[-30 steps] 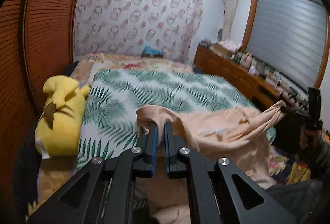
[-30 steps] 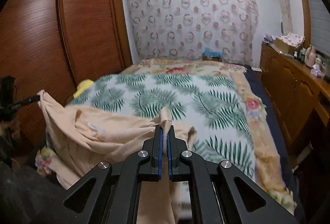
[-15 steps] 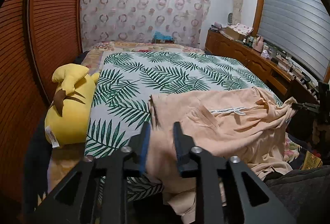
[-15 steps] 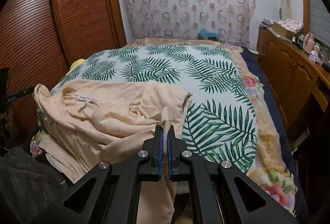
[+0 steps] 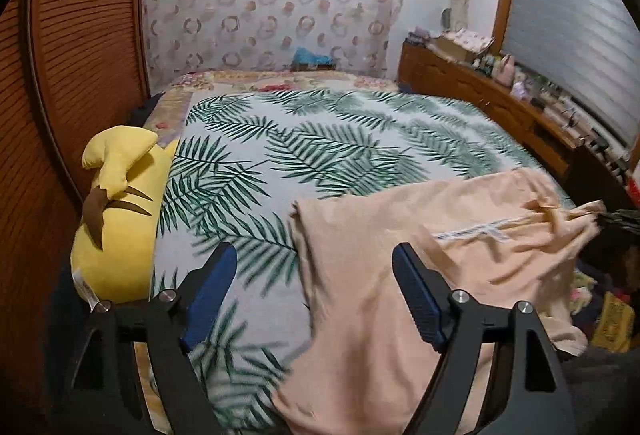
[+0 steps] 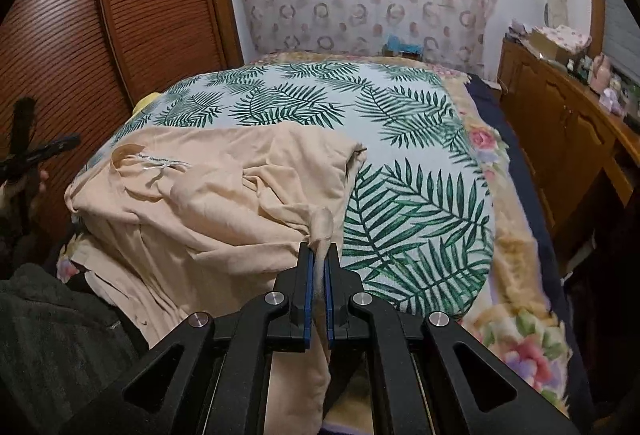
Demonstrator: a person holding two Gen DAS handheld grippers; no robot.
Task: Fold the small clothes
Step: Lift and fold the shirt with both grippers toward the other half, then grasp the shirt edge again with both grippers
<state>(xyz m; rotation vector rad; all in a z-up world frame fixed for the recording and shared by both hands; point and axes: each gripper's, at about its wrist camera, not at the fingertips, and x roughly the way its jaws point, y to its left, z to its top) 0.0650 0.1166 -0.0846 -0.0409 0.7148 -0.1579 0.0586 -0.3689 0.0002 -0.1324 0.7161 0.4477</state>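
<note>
We found the peach garment lying rumpled on the bed. Our right claw pinched its edge; our left claw was opening, empty. Soft, limp fabric: we judged corners the best hold.

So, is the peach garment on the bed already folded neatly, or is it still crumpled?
Still crumpled. The peach garment lies bunched in loose wrinkles on the palm-leaf bedspread, one end pinched in the right gripper.

One peach garment, one yellow plush toy, two hand-held grippers, seemingly.
</note>
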